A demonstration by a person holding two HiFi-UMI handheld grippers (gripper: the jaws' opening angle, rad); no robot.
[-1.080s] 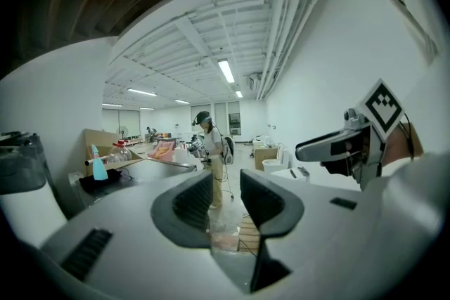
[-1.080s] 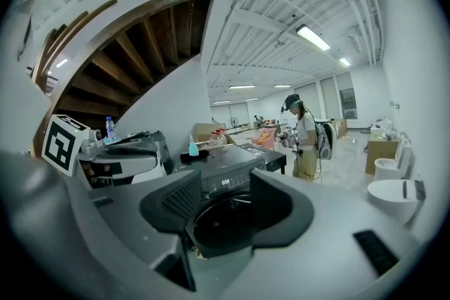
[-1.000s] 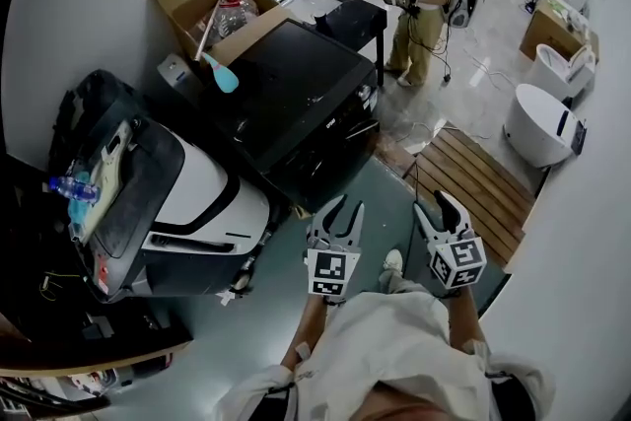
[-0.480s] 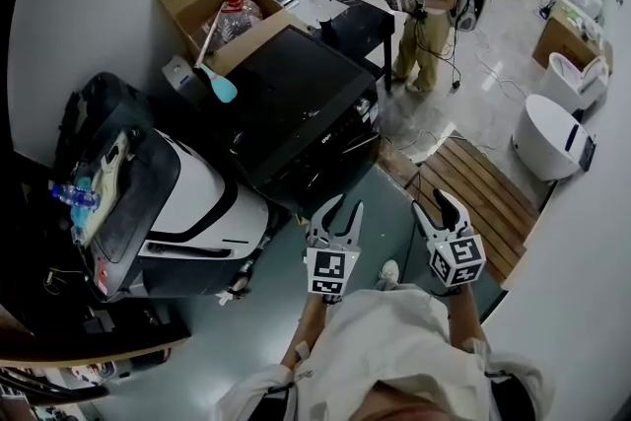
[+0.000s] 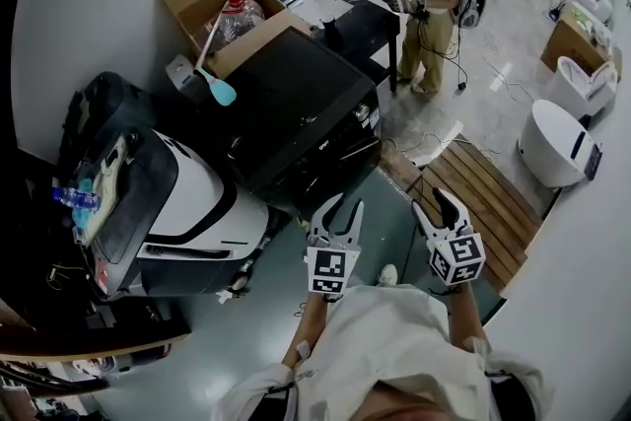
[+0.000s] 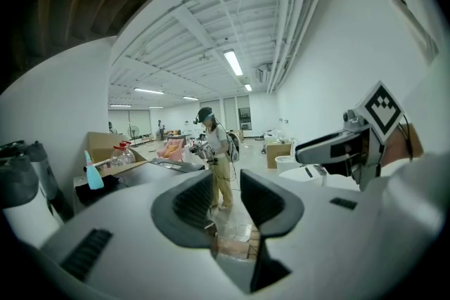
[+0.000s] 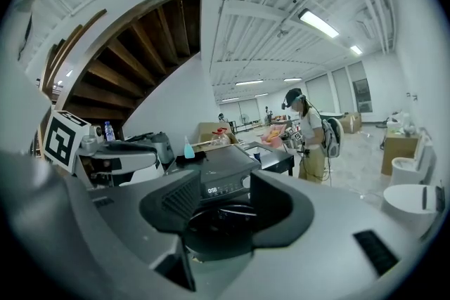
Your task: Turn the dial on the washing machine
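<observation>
The step in hand looked to be the approach, with no contact made. Both tools were empty. The left gripper (image 6: pixel 226 185) had its fingers (image 6: pixel 193 204) parted by a narrow gap, with only floor and a distant person (image 6: pixel 219 158) showing through. The right gripper (image 7: pixel 225 186) also held its fingers (image 7: pixel 278 204) apart, with nothing between them.

The washing machine (image 5: pixel 296 104) stood ahead of and below both pairs of fingertips, well apart from them, and off toward the left gripper's outer side in the head view. Seen along the right gripper, its front sat squarely in the gap between the fingers.

I judged the right gripper the better placed. Doing this well would mean bringing the fingertips level with the control strip, centring the dial in the gap and closing evenly on its rim. The wrist should then roll about the knob's own axis rather than sweep sideways (a skewed pinch would likely slip off a smooth knob).

The machine was a black cabinet with a flat glossy top. Its control strip showed pale lit digits (image 7: pixel 210 187), and a dark round door (image 7: pixel 218 221) sat beneath. The dial (image 7: pixel 244 181) seemed to be a small pale knob at the strip's right end, just beside the inner edge of the right-hand finger. It was too small to show any markings.
</observation>
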